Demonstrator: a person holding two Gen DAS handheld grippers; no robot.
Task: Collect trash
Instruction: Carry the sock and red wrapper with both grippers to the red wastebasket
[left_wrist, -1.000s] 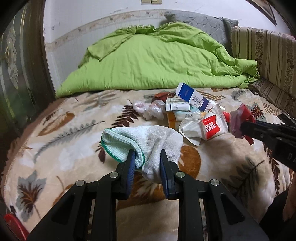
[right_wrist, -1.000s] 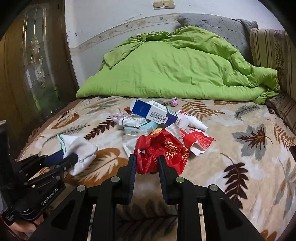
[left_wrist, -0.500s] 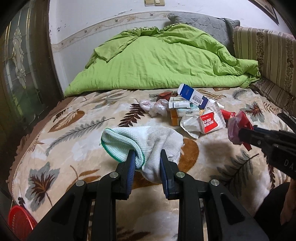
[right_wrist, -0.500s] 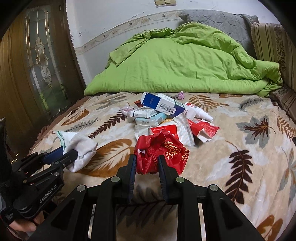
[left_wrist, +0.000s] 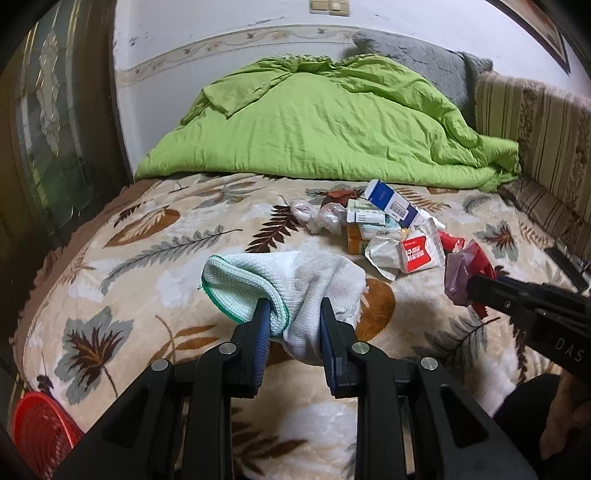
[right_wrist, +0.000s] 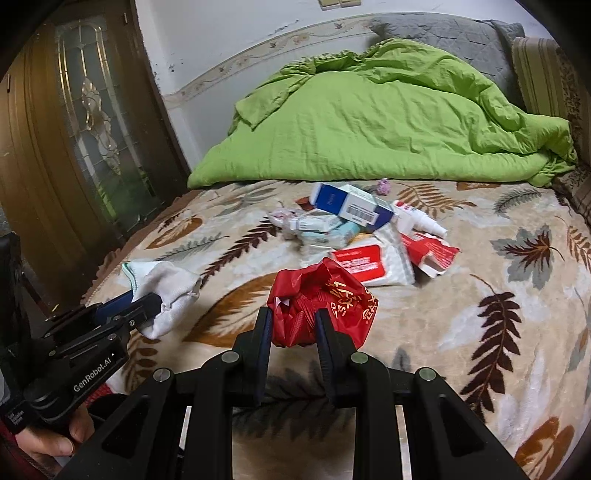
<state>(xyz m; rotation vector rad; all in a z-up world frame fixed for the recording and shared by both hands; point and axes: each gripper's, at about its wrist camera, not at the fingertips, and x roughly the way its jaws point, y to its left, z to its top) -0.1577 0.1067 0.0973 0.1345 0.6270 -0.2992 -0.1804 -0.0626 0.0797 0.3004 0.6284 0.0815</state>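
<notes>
With the left gripper (left_wrist: 291, 325) pinching a white cloth (left_wrist: 295, 280) and the right gripper (right_wrist: 291, 332) clamped on a red bag (right_wrist: 325, 299), both pickups look done, so next is probably carrying them over to the red basket (left_wrist: 40, 432).

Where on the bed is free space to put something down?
The blanket is bare right of the trash pile, up to the green duvet. It is also bare left of the pile. The middle is crowded.

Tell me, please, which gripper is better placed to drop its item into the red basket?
Left. The left gripper, clamping the white sock, has the red basket at its lower left; the right gripper, holding the red bag, sits farther away.
</notes>
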